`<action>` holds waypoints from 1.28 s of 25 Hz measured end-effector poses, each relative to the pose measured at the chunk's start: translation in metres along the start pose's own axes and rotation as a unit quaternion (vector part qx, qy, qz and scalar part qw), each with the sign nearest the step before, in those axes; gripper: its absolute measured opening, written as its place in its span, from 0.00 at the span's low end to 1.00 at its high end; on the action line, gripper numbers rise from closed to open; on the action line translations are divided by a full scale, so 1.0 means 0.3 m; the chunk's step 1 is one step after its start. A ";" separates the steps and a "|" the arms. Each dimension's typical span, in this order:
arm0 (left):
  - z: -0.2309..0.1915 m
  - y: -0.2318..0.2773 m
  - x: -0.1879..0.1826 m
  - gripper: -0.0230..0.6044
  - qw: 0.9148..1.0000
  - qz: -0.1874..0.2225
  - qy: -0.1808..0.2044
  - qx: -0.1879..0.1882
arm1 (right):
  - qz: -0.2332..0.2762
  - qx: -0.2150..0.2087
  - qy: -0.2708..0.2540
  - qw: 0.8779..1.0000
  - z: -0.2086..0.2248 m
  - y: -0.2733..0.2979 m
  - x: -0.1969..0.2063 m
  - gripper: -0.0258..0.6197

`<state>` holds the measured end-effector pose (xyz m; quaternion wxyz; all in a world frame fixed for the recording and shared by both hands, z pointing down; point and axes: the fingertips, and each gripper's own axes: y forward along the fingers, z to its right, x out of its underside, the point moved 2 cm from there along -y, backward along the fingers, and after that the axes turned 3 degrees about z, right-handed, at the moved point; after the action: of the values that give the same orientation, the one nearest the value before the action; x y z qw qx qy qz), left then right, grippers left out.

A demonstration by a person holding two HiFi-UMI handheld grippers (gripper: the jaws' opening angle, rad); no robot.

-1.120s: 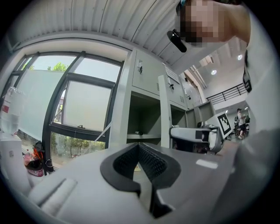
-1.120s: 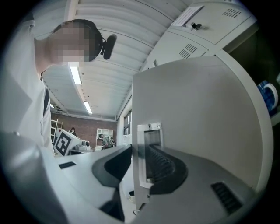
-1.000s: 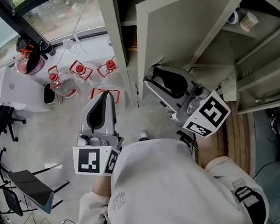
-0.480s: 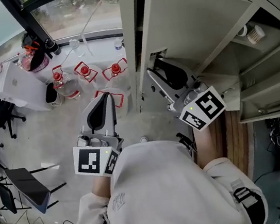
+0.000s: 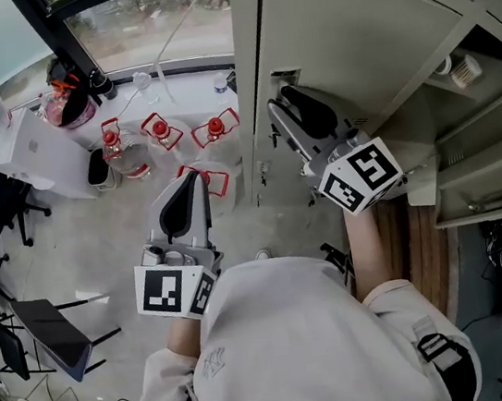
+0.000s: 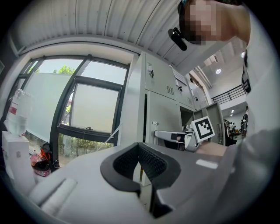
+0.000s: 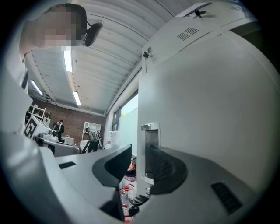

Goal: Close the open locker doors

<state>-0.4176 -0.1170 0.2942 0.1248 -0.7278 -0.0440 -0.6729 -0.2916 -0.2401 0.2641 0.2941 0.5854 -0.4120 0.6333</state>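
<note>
I hold two grippers. My left gripper (image 5: 195, 173) has its black tips pressed together and nothing in it. It is out over the grey floor (image 5: 98, 236), well apart from the lockers. My right gripper (image 5: 282, 104) has its jaws a little apart. It is up against the one big grey metal locker door (image 5: 367, 37), right at the door's free edge. In the right gripper view, one jaw lies flat on the door's face. The other jaw is off the edge, in the open air. The one small sunk-in metal handle (image 7: 150, 131) shows just past the tips, but I cannot tell if the jaws pinch anything. Only a thin dark gap is left between this door's edge and the grey side wall of the locker (image 5: 253, 73), so there is very little room on that side. A second grey locker door (image 5: 481, 174) hangs open far to my right. On the floor I count four clear jugs with red tops (image 5: 158, 129), close to the locker's corner, with bare floor between them and my left gripper.
</note>
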 end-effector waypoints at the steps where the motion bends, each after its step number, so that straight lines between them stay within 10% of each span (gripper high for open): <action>1: -0.003 -0.003 0.000 0.05 1.000 0.000 0.000 -0.001 | -0.001 0.003 -0.001 1.000 0.006 0.007 0.002 0.20; 32: 0.067 0.067 0.026 0.05 0.999 -0.008 -0.014 0.045 | 0.005 0.044 -0.001 0.999 0.029 -0.045 0.000 0.16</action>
<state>-0.3929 -0.1324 0.2981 0.1515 -0.7306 -0.0817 -0.6608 -0.2758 -0.2410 0.2664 0.2645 0.5967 -0.3870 0.6513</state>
